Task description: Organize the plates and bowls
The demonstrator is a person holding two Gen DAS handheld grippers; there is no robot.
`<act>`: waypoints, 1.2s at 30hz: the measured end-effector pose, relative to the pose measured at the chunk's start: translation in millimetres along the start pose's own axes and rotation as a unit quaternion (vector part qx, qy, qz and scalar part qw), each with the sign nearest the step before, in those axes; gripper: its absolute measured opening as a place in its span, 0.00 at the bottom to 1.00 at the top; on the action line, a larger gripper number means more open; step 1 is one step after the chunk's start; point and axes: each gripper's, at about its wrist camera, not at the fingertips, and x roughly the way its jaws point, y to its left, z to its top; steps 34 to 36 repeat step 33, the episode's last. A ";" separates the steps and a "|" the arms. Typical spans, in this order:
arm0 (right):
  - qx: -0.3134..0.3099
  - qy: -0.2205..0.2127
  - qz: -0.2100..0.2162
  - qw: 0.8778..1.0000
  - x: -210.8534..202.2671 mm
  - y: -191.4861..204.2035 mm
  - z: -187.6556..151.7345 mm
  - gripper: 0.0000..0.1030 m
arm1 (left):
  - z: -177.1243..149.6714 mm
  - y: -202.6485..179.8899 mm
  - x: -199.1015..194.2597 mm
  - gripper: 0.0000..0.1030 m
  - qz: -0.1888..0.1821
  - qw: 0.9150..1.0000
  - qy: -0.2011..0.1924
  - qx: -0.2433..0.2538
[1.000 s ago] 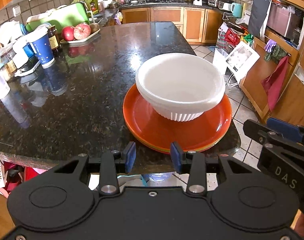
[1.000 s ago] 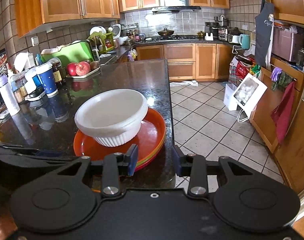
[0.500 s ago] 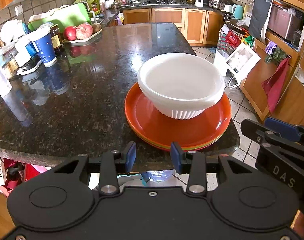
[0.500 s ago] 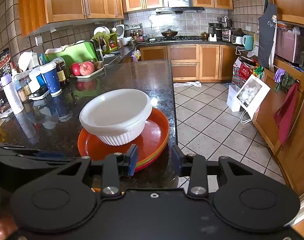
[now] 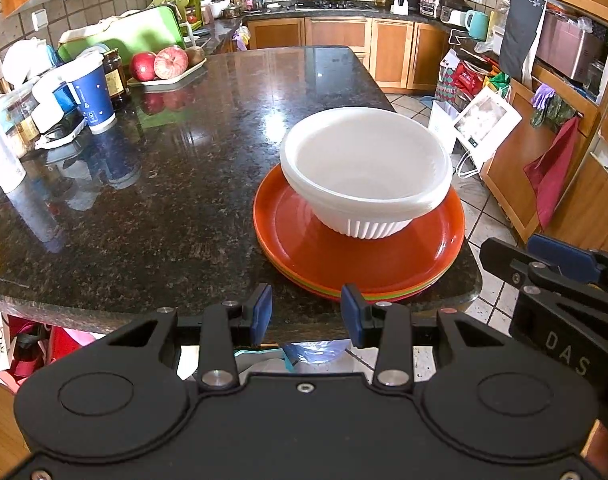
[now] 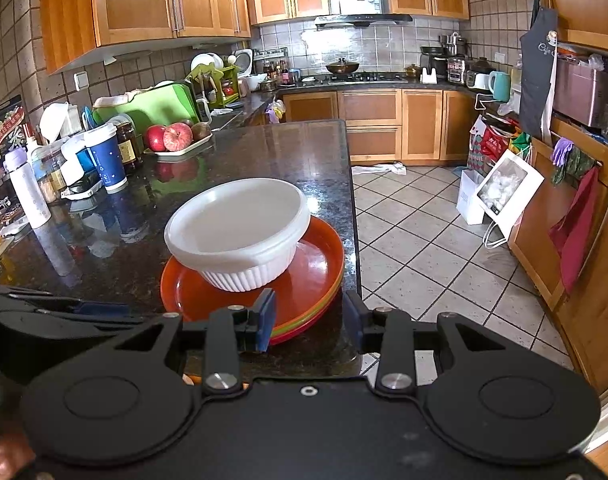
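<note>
since the white bowls [image 5: 365,172] look like thin, stiff plastic nested one in another, they should lift light but may slide or separate; the rolled rim is the likeliest place to pinch. they sit on a stack of plates [image 5: 359,256], orange on top, at the near corner of the bench [image 5: 184,184], close to its edge. both the left tongs [image 5: 306,312] and right tongs [image 6: 308,318] hang part-open and empty, short of the stack. polished dark stone looks slick; cups, jars and a tray of apples [image 5: 160,65] crowd the far left, tiled floor [image 6: 423,240] lies right.
</note>
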 end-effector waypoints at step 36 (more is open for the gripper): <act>-0.008 0.001 0.023 1.000 4.1 -11.2 3.0 0.38 | 3.6 -11.5 3.9 0.47 0.006 1.000 0.003 -0.006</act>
